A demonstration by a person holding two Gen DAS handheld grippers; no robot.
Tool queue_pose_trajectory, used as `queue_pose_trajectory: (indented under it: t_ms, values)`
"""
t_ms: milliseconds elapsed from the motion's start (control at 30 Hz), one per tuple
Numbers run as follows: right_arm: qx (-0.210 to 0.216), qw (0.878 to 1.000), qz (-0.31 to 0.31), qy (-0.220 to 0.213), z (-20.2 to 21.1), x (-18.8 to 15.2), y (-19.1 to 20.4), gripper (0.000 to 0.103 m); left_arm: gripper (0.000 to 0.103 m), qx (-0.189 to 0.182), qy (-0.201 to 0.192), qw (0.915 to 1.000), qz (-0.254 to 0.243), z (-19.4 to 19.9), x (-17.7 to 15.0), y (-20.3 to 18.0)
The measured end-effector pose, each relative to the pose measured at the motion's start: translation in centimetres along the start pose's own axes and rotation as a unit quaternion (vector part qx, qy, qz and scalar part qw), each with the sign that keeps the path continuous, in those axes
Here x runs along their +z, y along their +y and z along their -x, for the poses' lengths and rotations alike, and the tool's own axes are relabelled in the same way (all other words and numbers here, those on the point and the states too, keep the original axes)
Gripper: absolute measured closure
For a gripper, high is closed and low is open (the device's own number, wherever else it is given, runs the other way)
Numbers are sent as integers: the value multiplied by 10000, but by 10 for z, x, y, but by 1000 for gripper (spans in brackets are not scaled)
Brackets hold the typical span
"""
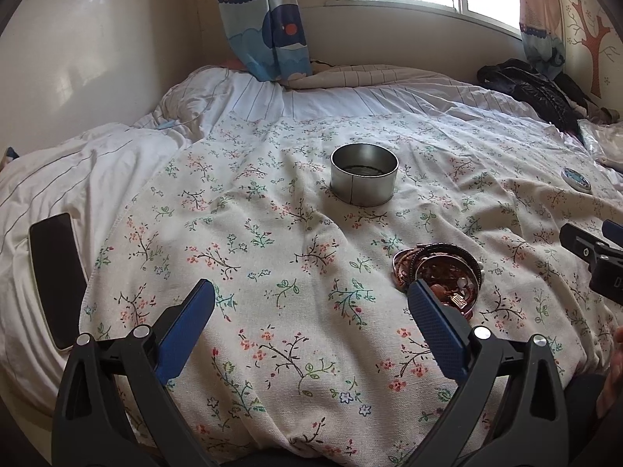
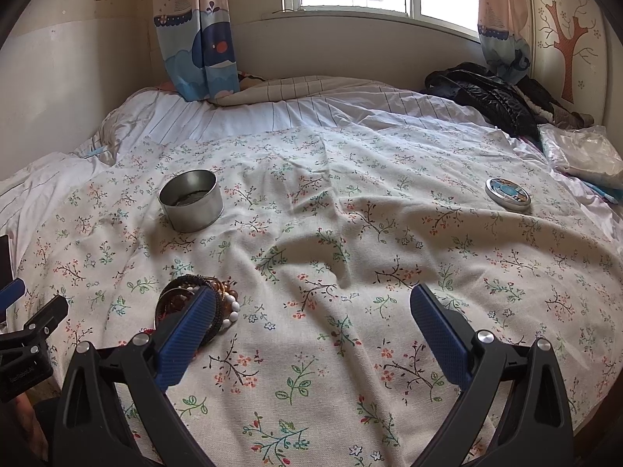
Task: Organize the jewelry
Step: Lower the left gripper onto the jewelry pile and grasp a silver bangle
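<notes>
A pile of bracelets and beads (image 1: 440, 272) lies on the floral cloth (image 1: 272, 272), just past my left gripper's right finger. In the right wrist view the pile (image 2: 218, 303) sits behind my right gripper's left finger. An open round silver tin (image 1: 364, 174) stands upright further back; it also shows in the right wrist view (image 2: 191, 199). Its round patterned lid (image 2: 508, 193) lies flat far right, also seen in the left wrist view (image 1: 576, 180). My left gripper (image 1: 311, 303) is open and empty. My right gripper (image 2: 311, 307) is open and empty.
A black phone (image 1: 58, 280) lies at the left on the white striped bedding. Dark clothes (image 2: 490, 95) and a plastic bag (image 2: 584, 151) lie at the back right. Curtains (image 2: 194, 39) hang by the window. The other gripper shows at each view's edge (image 1: 592, 249).
</notes>
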State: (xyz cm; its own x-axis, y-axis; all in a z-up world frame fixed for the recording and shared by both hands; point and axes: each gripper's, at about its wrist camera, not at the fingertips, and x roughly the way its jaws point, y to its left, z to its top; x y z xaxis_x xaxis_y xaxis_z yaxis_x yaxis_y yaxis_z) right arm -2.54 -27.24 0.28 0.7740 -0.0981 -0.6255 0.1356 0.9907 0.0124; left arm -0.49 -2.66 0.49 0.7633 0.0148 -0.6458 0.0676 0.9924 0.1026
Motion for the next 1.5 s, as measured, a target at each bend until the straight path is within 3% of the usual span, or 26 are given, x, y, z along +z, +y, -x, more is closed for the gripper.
queue_pose_trajectory:
  t_ms: [100,233,433,600,767,900,933,1000,1067,1300,1500]
  values:
    - [73,9998,152,101,-4,0,6,7,8,-155,11,9999,-46,-4,1,-2]
    - [515,9975,295,380,-18,3,15,7,8,-379,68,9992,-93,-12,5,-7]
    - [508,9980,-315,195,-21,9,-3,7,9,-846,157,9948,-541,-34,12,-38]
    - [506,9970,-548,194,-21,12,-11,7,47,-1015,658,9881,-953,-64,10,-68]
    - [512,9971,-521,192,-21,12,-11,7,67,-1127,900,9859,-850,-76,7,-66]
    - [519,9971,-525,191,-22,12,-11,7,72,-1125,1113,9825,-978,-85,2,-73]
    - [522,9970,-536,192,-22,12,-12,7,76,-1134,1176,9813,-1017,-87,0,-75]
    - [532,9968,-561,201,-23,11,-12,7,96,-1225,1234,9793,-1041,-90,-2,-78]
    - [538,9967,-570,199,-23,11,-13,7,99,-1248,1200,9794,-1040,-89,-2,-78]
    - [541,9967,-566,220,-24,11,-13,7,101,-1611,982,9818,-206,-81,9,-43]
    - [631,9971,-270,322,-26,11,-1,7,101,-1554,924,9822,504,-85,15,-13]
